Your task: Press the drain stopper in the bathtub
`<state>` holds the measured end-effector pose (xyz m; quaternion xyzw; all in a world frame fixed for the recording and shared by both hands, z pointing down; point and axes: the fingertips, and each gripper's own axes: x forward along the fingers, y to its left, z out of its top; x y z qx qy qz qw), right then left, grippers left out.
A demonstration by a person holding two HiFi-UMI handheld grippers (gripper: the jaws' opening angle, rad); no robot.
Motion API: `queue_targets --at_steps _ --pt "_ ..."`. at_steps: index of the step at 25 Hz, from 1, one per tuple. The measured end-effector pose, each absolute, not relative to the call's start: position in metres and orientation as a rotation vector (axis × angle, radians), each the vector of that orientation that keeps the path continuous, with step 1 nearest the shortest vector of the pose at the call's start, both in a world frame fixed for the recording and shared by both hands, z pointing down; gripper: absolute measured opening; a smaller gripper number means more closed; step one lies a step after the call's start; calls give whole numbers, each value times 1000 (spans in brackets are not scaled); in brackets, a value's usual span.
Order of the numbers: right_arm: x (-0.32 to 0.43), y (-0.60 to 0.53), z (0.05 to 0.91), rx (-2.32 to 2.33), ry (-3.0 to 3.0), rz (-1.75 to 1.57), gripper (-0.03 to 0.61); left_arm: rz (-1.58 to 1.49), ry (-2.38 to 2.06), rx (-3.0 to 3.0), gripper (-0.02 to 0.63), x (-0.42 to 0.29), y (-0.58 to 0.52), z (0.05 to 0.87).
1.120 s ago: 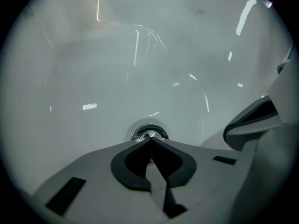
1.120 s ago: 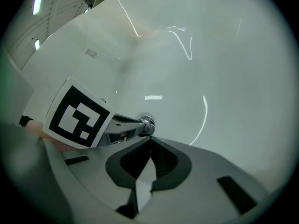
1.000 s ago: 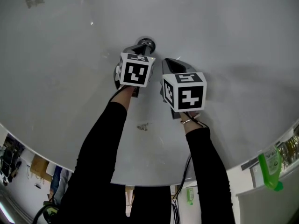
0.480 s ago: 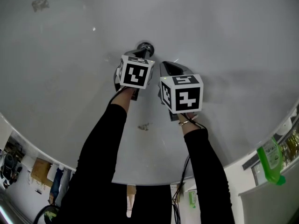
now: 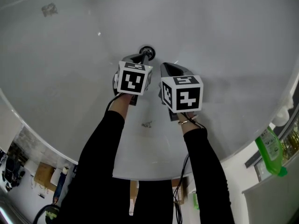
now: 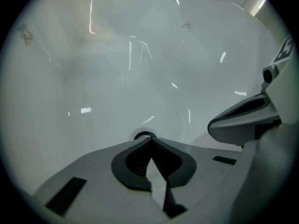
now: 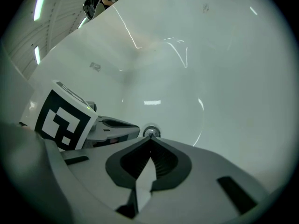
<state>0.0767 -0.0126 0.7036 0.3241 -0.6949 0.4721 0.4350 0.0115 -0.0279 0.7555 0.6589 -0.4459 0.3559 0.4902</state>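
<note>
Left gripper (image 5: 142,56), clenched and empty, tip still at the round chrome drain stopper (image 5: 147,50) of the white bathtub (image 5: 224,41). Right gripper (image 5: 165,66), clenched and empty, unmoved just to its right.

Showing one bathtub (image 5: 224,41) containing one drain stopper (image 5: 146,51); two grippers, the left gripper (image 5: 142,56) and the right gripper (image 5: 165,66), each carrying one marker cube (image 5: 133,78); two black sleeves (image 5: 100,148); one green bottle (image 5: 269,154).
</note>
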Motion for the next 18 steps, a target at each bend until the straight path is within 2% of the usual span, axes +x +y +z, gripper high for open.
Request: queue_targets --at_steps 18 --pt "75 -14 648 890 -1727 1205 2 828 -1119 1662 5 -6 -36 663"
